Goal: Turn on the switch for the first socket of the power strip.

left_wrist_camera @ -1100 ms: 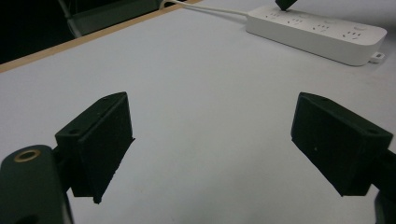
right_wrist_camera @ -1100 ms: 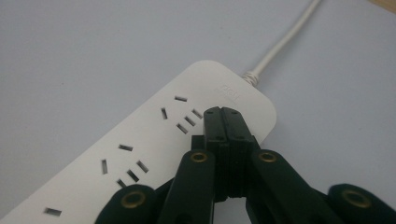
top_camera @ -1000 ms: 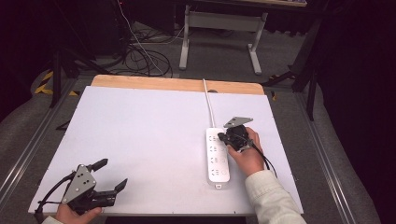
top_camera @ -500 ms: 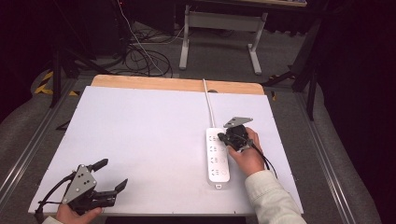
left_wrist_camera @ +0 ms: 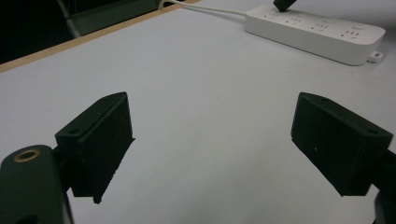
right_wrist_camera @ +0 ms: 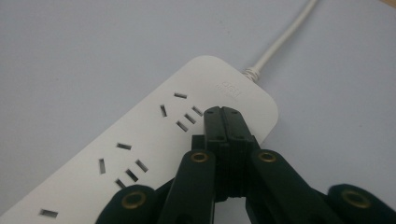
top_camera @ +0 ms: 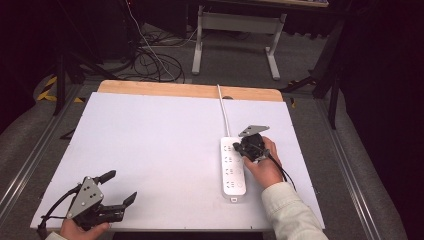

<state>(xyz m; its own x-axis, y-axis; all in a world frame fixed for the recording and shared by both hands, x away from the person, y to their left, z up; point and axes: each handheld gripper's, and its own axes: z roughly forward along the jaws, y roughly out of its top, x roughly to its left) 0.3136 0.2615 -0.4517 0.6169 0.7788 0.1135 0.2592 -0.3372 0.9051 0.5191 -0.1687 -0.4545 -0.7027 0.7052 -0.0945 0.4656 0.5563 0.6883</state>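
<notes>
The left tool (left_wrist_camera: 212,149) hangs over the bare white table (left_wrist_camera: 196,84), its two black jaws spread wide with nothing between them. Far across the table lies a white power strip (left_wrist_camera: 317,29), its cord (left_wrist_camera: 205,7) running off. A dark tip (left_wrist_camera: 284,3) touches the strip's top.

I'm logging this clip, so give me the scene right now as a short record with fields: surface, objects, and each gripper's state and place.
surface: white table top with a wooden far edge
object: white power strip lying flat at the right, no plugs in its visible sockets, its white cable running to the far edge
left gripper: jaws wide open, empty, near left corner
right gripper: jaws closed together, empty, tips over the strip's cable end; contact cannot be told
</notes>
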